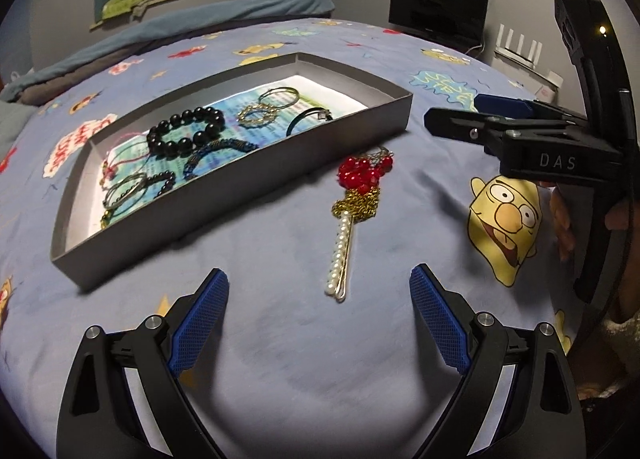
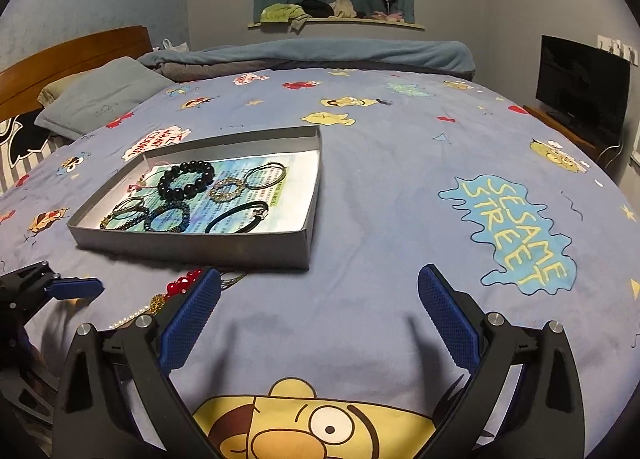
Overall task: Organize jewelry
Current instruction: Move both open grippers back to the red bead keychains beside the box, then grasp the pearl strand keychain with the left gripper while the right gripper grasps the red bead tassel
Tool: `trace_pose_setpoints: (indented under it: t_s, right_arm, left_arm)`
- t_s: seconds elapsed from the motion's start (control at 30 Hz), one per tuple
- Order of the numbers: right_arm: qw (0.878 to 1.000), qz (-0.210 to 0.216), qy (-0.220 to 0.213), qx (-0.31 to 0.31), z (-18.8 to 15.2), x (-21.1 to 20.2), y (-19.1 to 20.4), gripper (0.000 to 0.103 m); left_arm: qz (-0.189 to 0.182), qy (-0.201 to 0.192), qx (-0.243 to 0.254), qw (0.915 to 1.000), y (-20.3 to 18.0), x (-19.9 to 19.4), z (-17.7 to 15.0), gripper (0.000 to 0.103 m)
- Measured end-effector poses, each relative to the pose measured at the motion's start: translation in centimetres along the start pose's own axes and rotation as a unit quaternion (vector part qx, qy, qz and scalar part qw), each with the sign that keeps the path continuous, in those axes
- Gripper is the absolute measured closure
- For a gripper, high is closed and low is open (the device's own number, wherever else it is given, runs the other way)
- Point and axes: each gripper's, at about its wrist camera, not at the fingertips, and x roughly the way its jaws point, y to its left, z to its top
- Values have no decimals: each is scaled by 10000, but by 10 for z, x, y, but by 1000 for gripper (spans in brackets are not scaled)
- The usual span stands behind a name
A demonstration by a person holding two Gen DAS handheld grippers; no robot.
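Note:
A shallow grey box [image 1: 256,187] [image 2: 224,249] lies on the blue bedsheet and holds several bracelets, among them a black bead bracelet [image 1: 182,133] [image 2: 186,179]. A necklace of red beads, gold chain and white pearls [image 1: 352,211] lies on the sheet just in front of the box, partly hidden in the right wrist view [image 2: 180,287]. My left gripper [image 1: 320,315] is open and empty, just short of the pearl end. My right gripper [image 2: 320,315] is open and empty over bare sheet, to the right of the necklace; it also shows in the left wrist view [image 1: 456,115].
The bed is covered by a blue cartoon-print sheet [image 2: 400,199]. A rolled blanket [image 2: 320,53] and pillow [image 2: 100,95] lie at the far side. A dark monitor [image 2: 580,87] stands at the right beyond the bed edge.

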Motion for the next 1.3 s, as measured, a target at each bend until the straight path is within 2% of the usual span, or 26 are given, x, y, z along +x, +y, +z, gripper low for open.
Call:
trace_pose_setpoints:
  t_s: [0.2, 0.7, 0.83, 0.97, 1.1, 1.17, 1.3]
  right_arm:
    - [10000, 66, 57, -33, -3, 3, -1, 6]
    - [9997, 183, 160, -101, -4, 9, 6, 6]
    - [9995, 232, 187, -128, -4, 11, 8, 6]
    - [9988, 394, 244, -173, -5, 12, 12, 6]
    - [9976, 586, 261, -250, -6, 11, 19, 6]
    - [9971, 657, 255, -282, -7, 11, 22, 9]
    - [9955, 809, 375, -313, -8, 14, 29, 24]
  left_arm:
    - [-107, -93, -134, 9998, 3, 0, 4, 15]
    - [-167, -113, 271, 9994, -10, 0, 4, 47]
    - [-175, -175, 350, 9991, -13, -1, 4, 58]
    - [-189, -203, 381, 9989, -12, -1, 4, 75]
    - [-191, -189, 375, 9989, -9, -3, 4, 87]
    - [-196, -187, 379, 9989, -7, -5, 4, 93]
    - [-227, -145, 412, 9988, -6, -10, 1, 94]
